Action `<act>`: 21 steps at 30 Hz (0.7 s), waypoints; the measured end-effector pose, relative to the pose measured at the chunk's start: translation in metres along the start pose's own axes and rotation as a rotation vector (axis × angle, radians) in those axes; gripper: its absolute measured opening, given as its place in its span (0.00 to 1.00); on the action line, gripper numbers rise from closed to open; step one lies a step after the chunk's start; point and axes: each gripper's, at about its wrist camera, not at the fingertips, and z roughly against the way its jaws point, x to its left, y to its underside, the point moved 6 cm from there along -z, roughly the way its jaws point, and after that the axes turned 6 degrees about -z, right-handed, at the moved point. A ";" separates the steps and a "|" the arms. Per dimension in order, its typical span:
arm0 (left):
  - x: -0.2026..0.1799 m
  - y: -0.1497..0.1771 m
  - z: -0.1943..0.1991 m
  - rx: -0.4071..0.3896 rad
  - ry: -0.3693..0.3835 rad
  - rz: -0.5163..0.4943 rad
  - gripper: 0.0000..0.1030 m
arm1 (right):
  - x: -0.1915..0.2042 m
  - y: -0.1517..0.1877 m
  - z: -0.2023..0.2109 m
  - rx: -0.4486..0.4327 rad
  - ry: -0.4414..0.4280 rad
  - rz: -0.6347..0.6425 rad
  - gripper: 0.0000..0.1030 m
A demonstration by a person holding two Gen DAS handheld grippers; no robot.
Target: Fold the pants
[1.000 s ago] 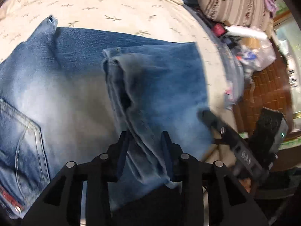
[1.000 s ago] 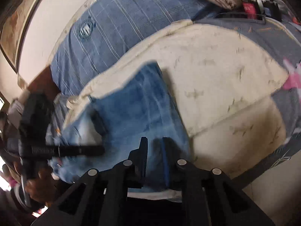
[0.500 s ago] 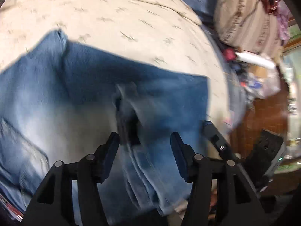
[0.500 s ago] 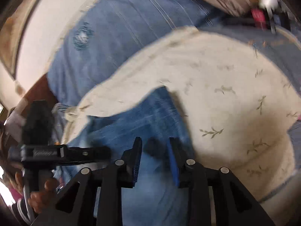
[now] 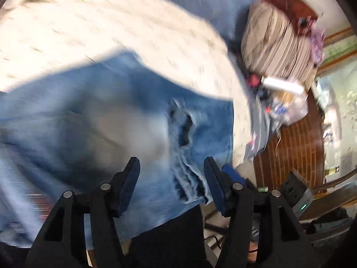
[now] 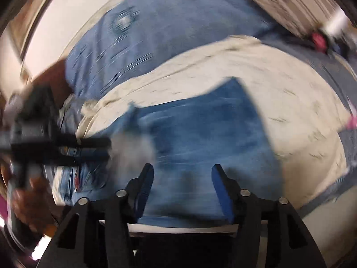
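Note:
Blue jeans lie folded on a cream leaf-print bedspread. The leg hems lie bunched on top near the bed's near edge. My left gripper is open and empty, lifted just above the hems. In the right wrist view the jeans fill the middle. My right gripper is open and empty above their near edge. The left gripper shows there at the left, held by a hand. Both views are motion-blurred.
A blue striped sheet lies beyond the cream bedspread. A striped pillow and clutter of small items sit by the bed's right side above a brown floor. The right gripper's body shows low right.
Both grippers opened, let go of the jeans' leg ends and drew back and up. The folded leg now lies loose on the jeans.

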 end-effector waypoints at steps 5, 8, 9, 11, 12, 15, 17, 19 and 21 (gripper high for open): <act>0.087 -0.006 0.079 -0.158 0.003 0.158 0.65 | 0.092 0.029 -0.022 0.082 -0.064 0.222 0.57; 0.142 0.002 0.105 -0.216 0.010 0.310 0.67 | 0.148 0.055 -0.027 0.109 -0.096 0.412 0.59; 0.157 0.006 0.108 -0.220 0.021 0.353 0.67 | 0.166 0.063 -0.029 0.110 -0.101 0.476 0.61; 0.185 0.015 0.108 -0.219 0.051 0.435 0.67 | 0.199 0.079 -0.032 0.088 -0.094 0.607 0.65; 0.198 0.019 0.105 -0.208 0.068 0.470 0.67 | 0.212 0.086 -0.034 0.081 -0.090 0.663 0.68; 0.217 0.028 0.082 -0.160 0.108 0.535 0.67 | 0.242 0.108 -0.050 0.079 -0.065 0.802 0.72; 0.226 0.031 0.071 -0.118 0.128 0.552 0.67 | 0.252 0.120 -0.066 0.085 -0.022 0.872 0.72; 0.225 0.032 0.057 -0.081 0.135 0.551 0.67 | 0.255 0.127 -0.080 0.091 0.019 0.911 0.71; 0.222 0.028 0.045 -0.059 0.114 0.528 0.71 | 0.257 0.134 -0.095 0.099 0.055 0.944 0.72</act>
